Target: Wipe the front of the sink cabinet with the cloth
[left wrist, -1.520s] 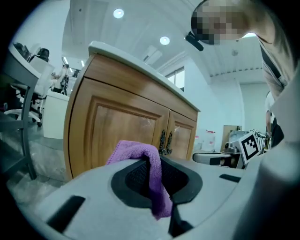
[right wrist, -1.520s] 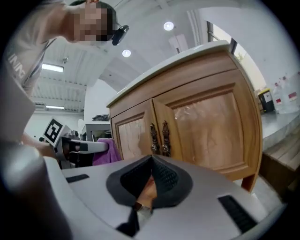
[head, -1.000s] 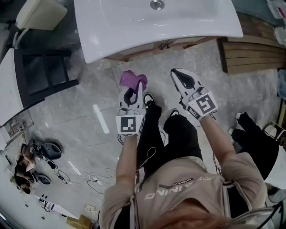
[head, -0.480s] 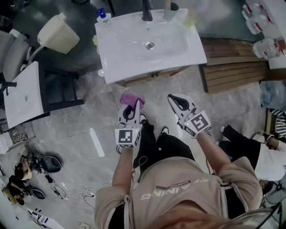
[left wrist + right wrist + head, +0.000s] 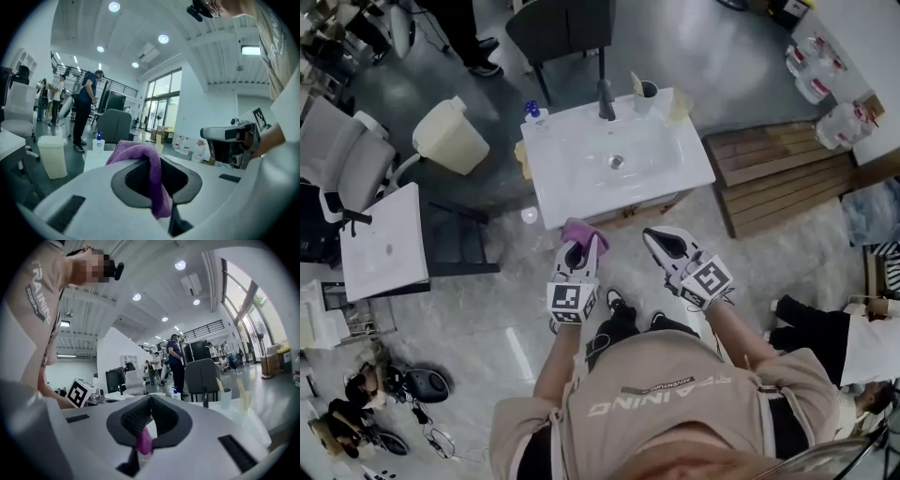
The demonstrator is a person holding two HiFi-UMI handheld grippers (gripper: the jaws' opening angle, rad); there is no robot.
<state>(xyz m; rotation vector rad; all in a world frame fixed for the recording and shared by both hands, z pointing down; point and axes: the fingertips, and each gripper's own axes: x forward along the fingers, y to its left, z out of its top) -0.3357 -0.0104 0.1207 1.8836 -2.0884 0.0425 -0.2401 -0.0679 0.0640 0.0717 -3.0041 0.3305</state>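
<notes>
While the left gripper (image 5: 580,246) is clamped shut on the purple cloth (image 5: 579,231), the cloth's long axis runs along the jaws. One end hangs back between the dark pads. The other end is bunched over the jaw tips and points at the sink cabinet (image 5: 652,206).

In the head view, the bunched end lies just below the front rim of the white basin (image 5: 581,178), toward the cabinet's left end. Whether it touches the cabinet front cannot be told. The rim overhangs the cabinet front, so only a narrow brown strip of the front shows.

The right gripper (image 5: 654,237) is level with the left gripper, near the cabinet's centre and just short of it. Its jaws are closed, with the pads meeting at the tips. A small purple patch shows low in the gap between them, and what it is cannot be told.

At the back of the basin stand:
- a faucet (image 5: 605,97);
- a cup (image 5: 649,91);
- a pump bottle (image 5: 532,112).

A beige bin (image 5: 450,138) stands left of the cabinet. A slatted wooden platform (image 5: 769,173) lies right of the cabinet. A second basin (image 5: 382,242) sits farther left.
</notes>
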